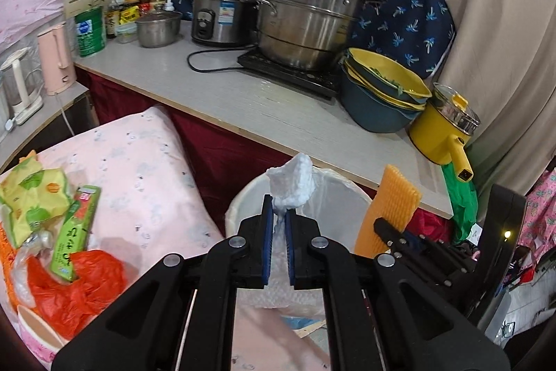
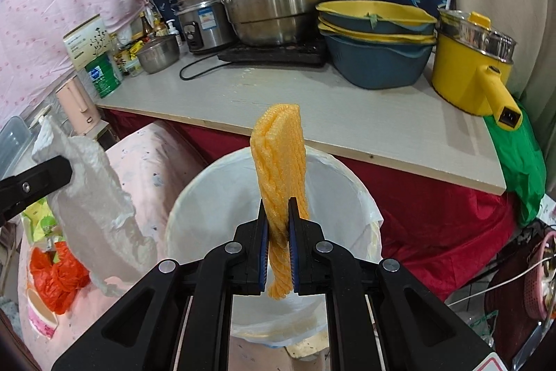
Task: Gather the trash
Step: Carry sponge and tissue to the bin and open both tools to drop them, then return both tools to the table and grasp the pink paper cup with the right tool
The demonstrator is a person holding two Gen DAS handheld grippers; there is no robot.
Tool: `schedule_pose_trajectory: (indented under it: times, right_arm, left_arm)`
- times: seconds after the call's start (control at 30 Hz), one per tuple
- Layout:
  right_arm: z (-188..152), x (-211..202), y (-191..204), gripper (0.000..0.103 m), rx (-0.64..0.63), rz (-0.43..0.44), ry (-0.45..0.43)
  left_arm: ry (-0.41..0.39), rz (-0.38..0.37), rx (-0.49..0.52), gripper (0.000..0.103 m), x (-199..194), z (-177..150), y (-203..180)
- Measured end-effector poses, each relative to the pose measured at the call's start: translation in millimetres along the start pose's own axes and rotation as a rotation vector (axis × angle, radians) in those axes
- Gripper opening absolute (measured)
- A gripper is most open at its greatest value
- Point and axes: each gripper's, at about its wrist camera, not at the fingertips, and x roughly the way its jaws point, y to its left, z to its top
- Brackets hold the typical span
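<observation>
The left gripper (image 1: 278,218) pinches white foam wrap (image 1: 290,183); the right gripper (image 2: 278,211) pinches orange foam netting (image 2: 279,162). Both appear above the lined bin (image 2: 347,183), lower centre.

Both views are evenly and fairly brightly lit by soft indoor light, with no hard shadows. Pale sheen lies on the tabletop (image 1: 264,99), and the steel pot (image 2: 274,6) carries bright streaks of glare. A small lamp glows as a yellow dot at the right edge of the left view. The fisheye lens bends the tabletop's straight edge into a curve and rounds each picture off into black corners. The centre is sharp; the rims are softer and slightly smeared. Colours look saturated.
</observation>
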Motion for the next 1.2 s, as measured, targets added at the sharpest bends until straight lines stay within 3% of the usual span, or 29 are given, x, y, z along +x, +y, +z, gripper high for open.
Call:
schedule_pose_trajectory:
  times: [0.23, 0.3, 0.4, 0.47, 0.87, 1.2]
  right_arm:
    - [-2, 19, -7, 0.013, 0.01, -0.006, 0.016]
    - [-1, 20, -7, 0.018, 0.01, -0.006, 0.011]
    - [0, 19, -9, 0.033, 0.022, -0.012, -0.002]
    - [0, 17, -9, 0.042, 0.026, -0.016, -0.013]
    - [1, -7, 13, 0.047, -0.007, 0.0, -0.046]
    - [-9, -32, 57, 0.048, -0.063, 0.052, -0.056]
  left_arm:
    - [0.037, -0.027, 0.006, 0.007, 32, 1, -14]
    - [0.043, -0.027, 0.003, 0.013, 37, 1, -16]
    - [0.03, -0.014, 0.0, 0.039, 39, 1, -17]
    - [0.021, -0.009, 0.001, 0.045, 38, 0, -15]
    - [0.003, 0.044, -0.027, 0.048, 14, -5, 9]
    - [-0.041, 0.104, -0.077, 0.05, -27, -16, 48]
